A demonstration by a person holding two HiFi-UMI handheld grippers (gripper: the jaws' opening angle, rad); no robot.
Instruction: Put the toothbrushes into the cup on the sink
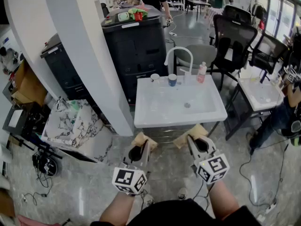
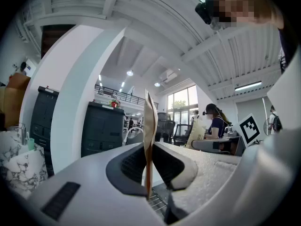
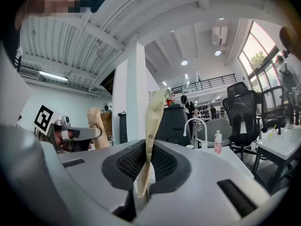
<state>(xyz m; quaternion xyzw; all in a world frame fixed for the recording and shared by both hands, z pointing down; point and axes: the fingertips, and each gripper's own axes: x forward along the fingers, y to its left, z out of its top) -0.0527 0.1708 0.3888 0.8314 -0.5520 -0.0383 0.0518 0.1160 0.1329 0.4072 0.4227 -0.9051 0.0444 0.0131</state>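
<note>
White sink (image 1: 160,120) is well ahead, left gripper (image 1: 140,149) and right gripper (image 1: 196,145) each pinching a brown paper packet (image 2: 149,126), so walk up before aiming at the blue cup (image 1: 172,80).

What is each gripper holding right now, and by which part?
Each is shut on a flat tan packet: left gripper pinches the left packet at its near end, right gripper the right packet likewise.

We are looking across a glossy grey floor (image 1: 84,192) at a white column (image 1: 80,41), dark cabinets (image 1: 136,51), office chairs (image 1: 233,36) and windows (image 1: 275,8).
</note>
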